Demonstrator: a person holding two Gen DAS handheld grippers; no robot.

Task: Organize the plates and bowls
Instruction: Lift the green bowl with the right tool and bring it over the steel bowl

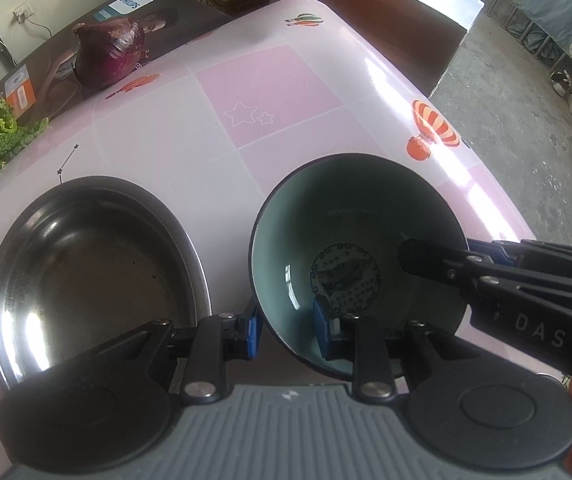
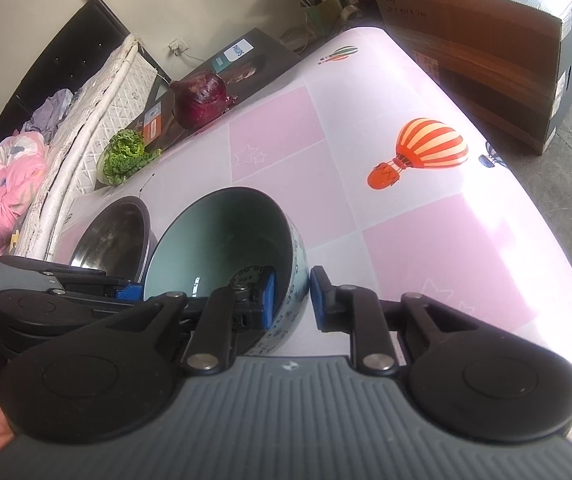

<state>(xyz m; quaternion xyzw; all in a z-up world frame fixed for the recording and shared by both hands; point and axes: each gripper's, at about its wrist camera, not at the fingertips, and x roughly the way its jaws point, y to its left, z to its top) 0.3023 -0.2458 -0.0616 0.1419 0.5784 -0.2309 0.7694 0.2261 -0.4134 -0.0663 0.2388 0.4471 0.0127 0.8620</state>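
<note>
Green ceramic bowl [image 1: 360, 256]: on pink table [image 1: 214, 136], beside steel dish [image 1: 90, 276] | left gripper [image 1: 286, 330]: straddles near rim, contact unclear | right gripper [image 2: 292, 298]: straddles wall, outer pad clear | bowl's patterned outside: right view only | dish partly hidden there.

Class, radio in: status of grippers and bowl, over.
Left gripper and right gripper open, astride green bowl rim. Bowl on table. Steel bowl close beside it.

Lived-in home room. Mattress [image 2: 98, 120] and pink bedding [image 2: 6, 184] at frame left. Cardboard boxes [image 2: 482, 52] upper right on bare concrete floor [image 1: 526, 120].
</note>
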